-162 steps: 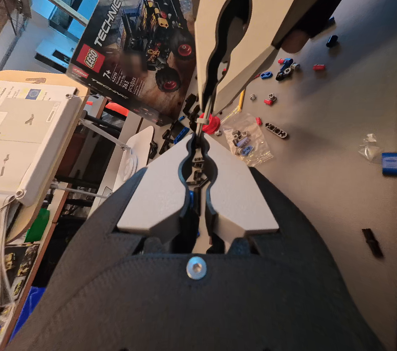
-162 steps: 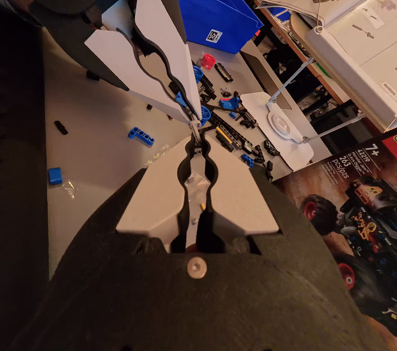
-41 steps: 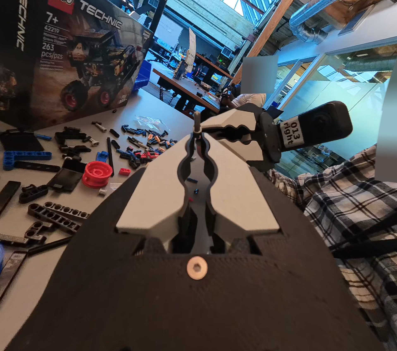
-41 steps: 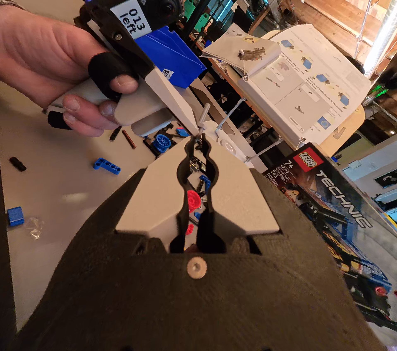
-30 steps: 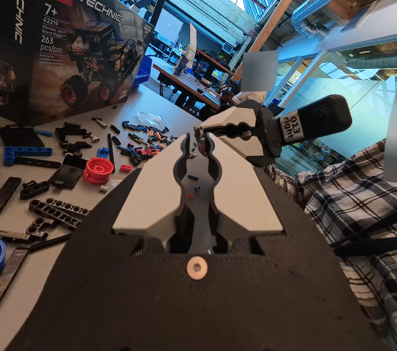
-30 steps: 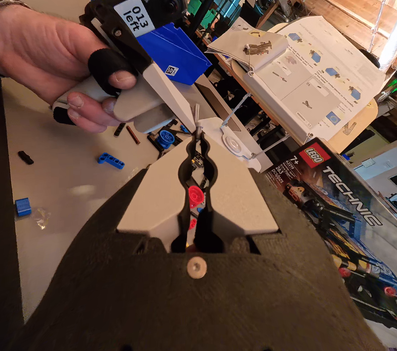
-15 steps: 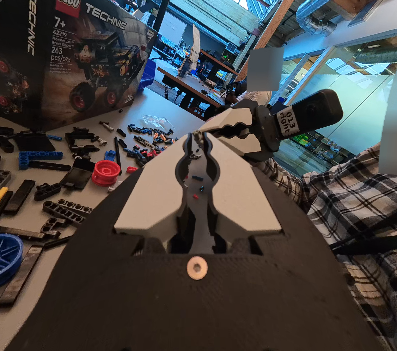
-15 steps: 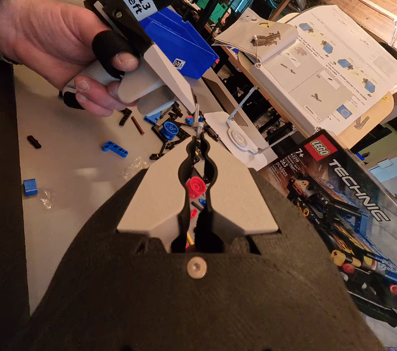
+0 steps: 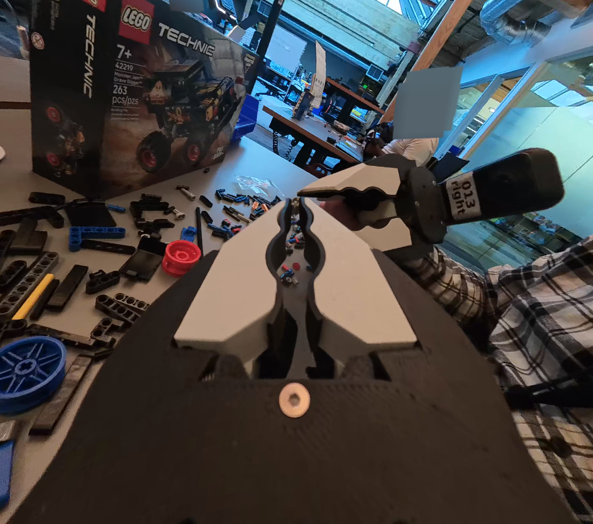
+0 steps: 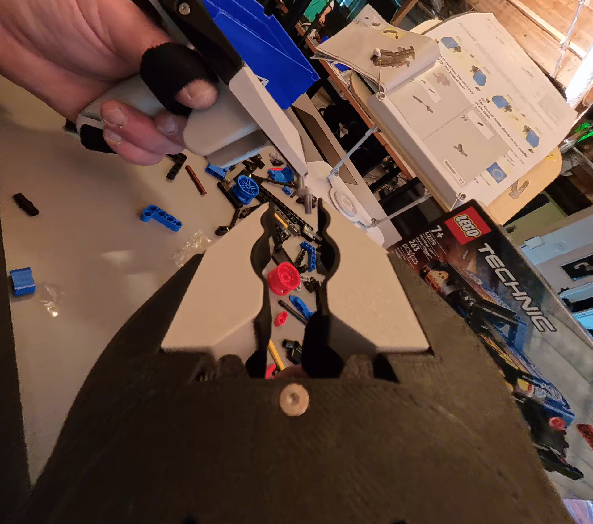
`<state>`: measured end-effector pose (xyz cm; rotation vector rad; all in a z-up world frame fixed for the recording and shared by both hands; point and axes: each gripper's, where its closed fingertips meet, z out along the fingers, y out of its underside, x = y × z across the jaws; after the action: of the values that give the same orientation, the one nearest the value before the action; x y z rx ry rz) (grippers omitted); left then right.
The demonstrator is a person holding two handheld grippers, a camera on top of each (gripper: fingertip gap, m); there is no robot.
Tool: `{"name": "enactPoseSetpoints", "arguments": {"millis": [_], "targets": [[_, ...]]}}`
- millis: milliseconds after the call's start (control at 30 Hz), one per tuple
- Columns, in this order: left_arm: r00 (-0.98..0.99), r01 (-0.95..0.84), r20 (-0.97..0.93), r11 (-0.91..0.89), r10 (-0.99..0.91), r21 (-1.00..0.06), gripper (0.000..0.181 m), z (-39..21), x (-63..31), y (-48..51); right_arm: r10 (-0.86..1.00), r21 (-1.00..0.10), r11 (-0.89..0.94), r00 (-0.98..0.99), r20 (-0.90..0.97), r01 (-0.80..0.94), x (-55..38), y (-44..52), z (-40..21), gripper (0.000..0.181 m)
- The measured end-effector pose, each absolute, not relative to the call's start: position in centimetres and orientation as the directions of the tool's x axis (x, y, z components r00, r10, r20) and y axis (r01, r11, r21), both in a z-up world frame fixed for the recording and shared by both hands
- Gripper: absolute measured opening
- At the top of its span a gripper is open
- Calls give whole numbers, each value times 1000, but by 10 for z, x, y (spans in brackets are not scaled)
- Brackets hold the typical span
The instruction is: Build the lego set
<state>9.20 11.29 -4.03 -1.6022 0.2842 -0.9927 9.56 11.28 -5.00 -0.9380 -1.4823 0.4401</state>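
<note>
Up front, labelled left tongs [image 10: 300, 173] pinch grey axle [image 10: 307, 199]; printed box [image 9: 134, 98] behind.

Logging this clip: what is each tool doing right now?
Left tool: shut on the small grey axle piece.
Right tool: open, holding nothing, its tips just below that piece.

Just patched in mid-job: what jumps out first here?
Two tools meet tip to tip above the table: the left hand-held gripper pinches a small grey axle piece, while the right hand-held gripper stands open beside it. Below lie scattered parts, notably a red wheel hub, with the set's box behind.
</note>
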Motion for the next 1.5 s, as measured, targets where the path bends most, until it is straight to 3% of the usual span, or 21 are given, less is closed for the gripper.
{"name": "enactPoseSetpoints", "arguments": {"millis": [67,133,400,733,1200,1500], "targets": [[622,300,422,-298,-659,-906,3,-43,96,113,765,-754,586,105,635,296,92,112,-51,24],[623,290,419,-303,-661,-908,3,-45,99,112,747,-739,592,126,653,321,92,117,-53,10],[590,311,449,-324,-670,-893,3,-46,102,111,770,-756,576,104,629,311,96,118,-54,9],[654,221,351,-274,-671,-936,15,-46,102,112,799,-784,520,132,587,339,126,136,-59,9],[740,-38,128,-232,-660,-972,19,-57,104,116,812,-821,351,290,506,450,251,183,-51,9],[625,-372,-94,-190,-775,-908,21,-78,154,120,795,-787,257,340,502,561,325,196,-52,9]]}}
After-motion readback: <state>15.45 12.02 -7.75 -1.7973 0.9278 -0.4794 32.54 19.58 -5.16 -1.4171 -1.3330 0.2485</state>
